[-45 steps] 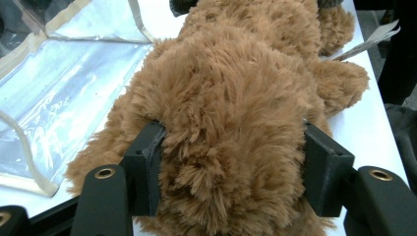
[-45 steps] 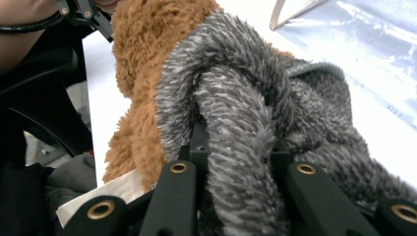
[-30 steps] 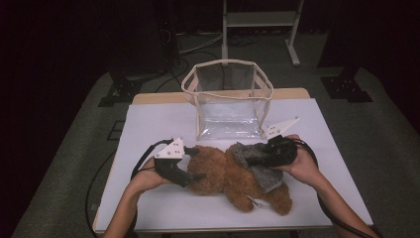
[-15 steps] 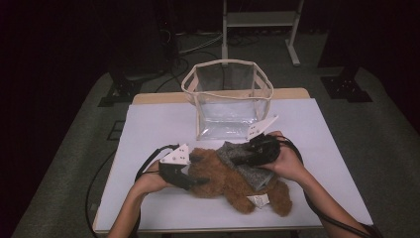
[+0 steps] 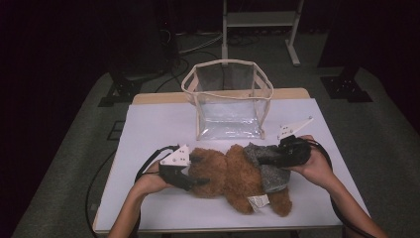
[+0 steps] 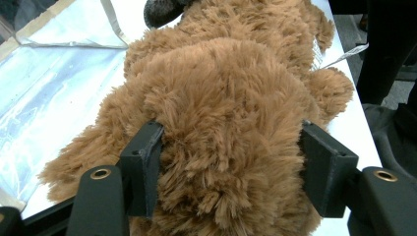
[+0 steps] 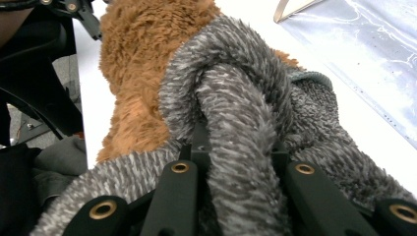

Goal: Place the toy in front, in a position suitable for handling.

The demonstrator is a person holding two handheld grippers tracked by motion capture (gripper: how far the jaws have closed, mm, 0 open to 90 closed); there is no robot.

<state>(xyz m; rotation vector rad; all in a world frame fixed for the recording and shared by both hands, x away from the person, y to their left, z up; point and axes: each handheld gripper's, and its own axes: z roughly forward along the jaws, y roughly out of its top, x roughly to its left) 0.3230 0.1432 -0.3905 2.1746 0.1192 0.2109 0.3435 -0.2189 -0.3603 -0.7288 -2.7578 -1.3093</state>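
A brown teddy bear (image 5: pixel 223 176) lies on its side on the white table (image 5: pixel 163 124), wearing a grey fuzzy garment (image 5: pixel 265 166). My left gripper (image 5: pixel 195 171) is at the bear's left end. Its jaws have just been closing, and in the left gripper view both pads press into the brown fur (image 6: pixel 221 98) around the left gripper (image 6: pixel 228 172). From the right, my right gripper (image 5: pixel 257 159) is shut on a fold of the grey garment (image 7: pixel 236 98), which bunches up between the jaws of the right gripper (image 7: pixel 236 157).
A clear plastic bag (image 5: pixel 228 106) with a cream rim stands open just behind the bear, at the table's back middle. A white label (image 5: pixel 257 201) hangs from the bear near the front edge. Cables trail from both grippers.
The left jaws have closed onto the bear's fur. The right hand has shifted to the right with the grey garment in its grip, stretching it away from the bear.
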